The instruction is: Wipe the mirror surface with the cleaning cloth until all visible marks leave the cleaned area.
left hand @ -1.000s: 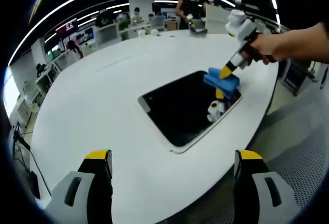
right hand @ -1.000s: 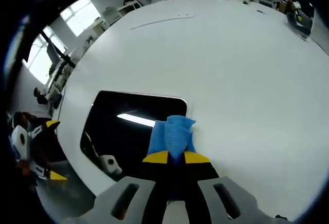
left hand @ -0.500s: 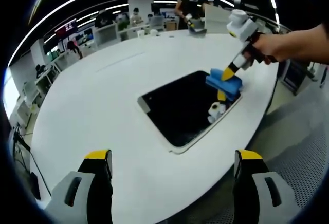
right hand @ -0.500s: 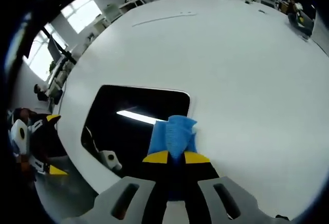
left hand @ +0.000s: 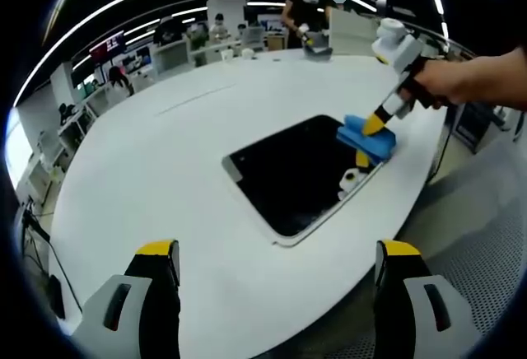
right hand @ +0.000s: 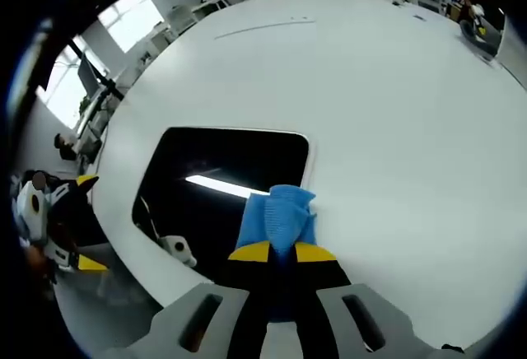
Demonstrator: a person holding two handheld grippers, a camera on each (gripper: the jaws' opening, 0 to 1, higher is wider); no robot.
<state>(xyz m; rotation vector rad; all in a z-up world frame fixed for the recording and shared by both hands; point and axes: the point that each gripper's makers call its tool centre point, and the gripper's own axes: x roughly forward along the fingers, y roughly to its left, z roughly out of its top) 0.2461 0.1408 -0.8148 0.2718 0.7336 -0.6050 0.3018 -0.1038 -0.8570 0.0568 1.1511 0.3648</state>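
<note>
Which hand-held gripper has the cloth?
The right hand-held gripper: its jaws are shut on the blue cloth at the mirror edge. The left hand-held gripper is open, holding nothing, back from the mirror.

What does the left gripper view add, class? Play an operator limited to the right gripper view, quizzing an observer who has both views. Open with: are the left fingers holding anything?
Observer: No. The left gripper has its fingers wide apart and empty, aimed toward the mirror.
Operator: Who holds my gripper?
Observer: A person's hand grips the right gripper, which clamps the blue cloth at the mirror's far corner.
</note>
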